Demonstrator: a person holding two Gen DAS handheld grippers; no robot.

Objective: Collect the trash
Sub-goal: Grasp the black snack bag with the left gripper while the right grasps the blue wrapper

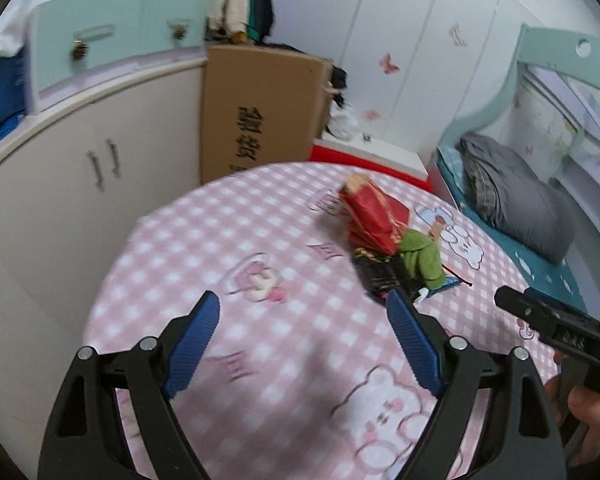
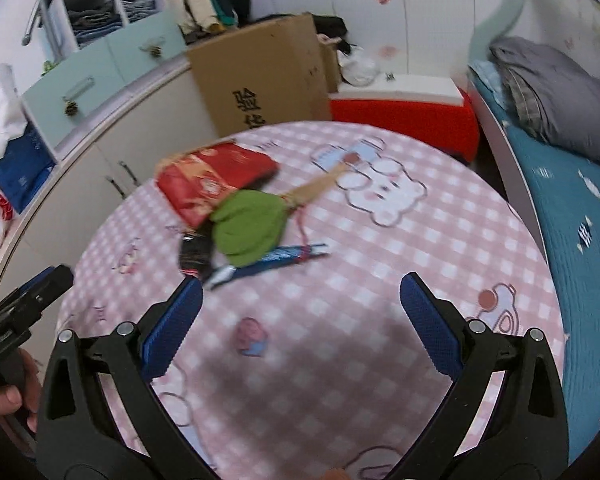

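Observation:
A heap of trash lies on the round table with the pink checked cloth (image 1: 260, 240) (image 2: 380, 280). It holds a red paper bag (image 1: 370, 212) (image 2: 212, 176), a crumpled green piece (image 1: 422, 258) (image 2: 248, 224), a black wrapper (image 1: 376, 274) (image 2: 196, 254), a blue wrapper (image 1: 440, 286) (image 2: 276, 260) and a tan stick (image 2: 320, 188). My left gripper (image 1: 304, 308) is open and empty, its right finger close to the black wrapper. My right gripper (image 2: 300, 292) is open and empty, just short of the heap.
A cardboard box (image 1: 260, 108) (image 2: 260, 80) and a red stool (image 2: 404, 116) stand behind the table. White cabinets (image 1: 60, 184) are to the left, a bed with a grey blanket (image 1: 516, 200) (image 2: 560, 92) to the right. The other gripper shows at the frame edge (image 1: 556, 324) (image 2: 20, 312).

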